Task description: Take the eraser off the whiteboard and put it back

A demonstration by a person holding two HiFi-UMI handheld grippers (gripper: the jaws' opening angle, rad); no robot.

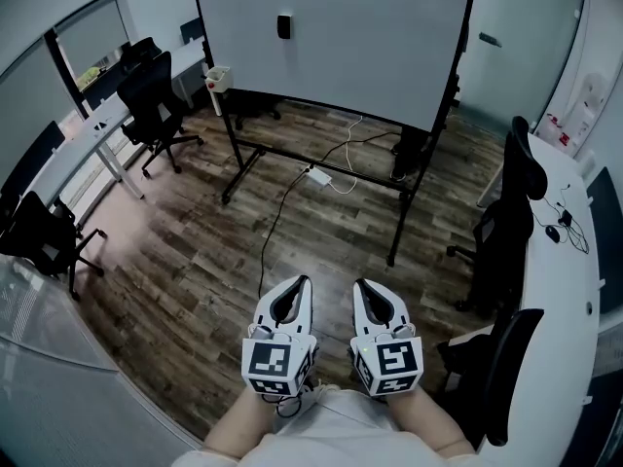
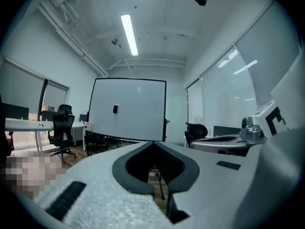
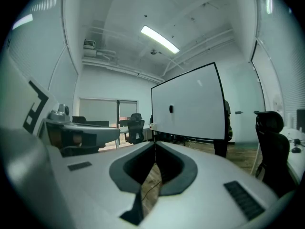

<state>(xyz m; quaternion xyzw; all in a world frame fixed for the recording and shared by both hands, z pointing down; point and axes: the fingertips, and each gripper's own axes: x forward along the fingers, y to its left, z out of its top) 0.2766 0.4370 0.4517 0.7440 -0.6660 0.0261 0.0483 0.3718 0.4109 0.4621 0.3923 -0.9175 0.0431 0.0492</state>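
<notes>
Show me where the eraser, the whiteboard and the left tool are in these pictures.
eraser (image 1: 283, 26): head view, middle of its dark body.
whiteboard (image 1: 370, 37): head view, bare white surface right of the eraser.
left tool (image 1: 304, 281): head view, where its closed tips meet.

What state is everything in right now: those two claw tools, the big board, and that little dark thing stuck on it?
left gripper: shut, nothing between its jaws.
right gripper: shut, nothing between its jaws.
eraser: stuck on the whiteboard, far from both grippers.
whiteboard: upright on its stand, blank.
cable: lying loose on the floor under the board.
</notes>
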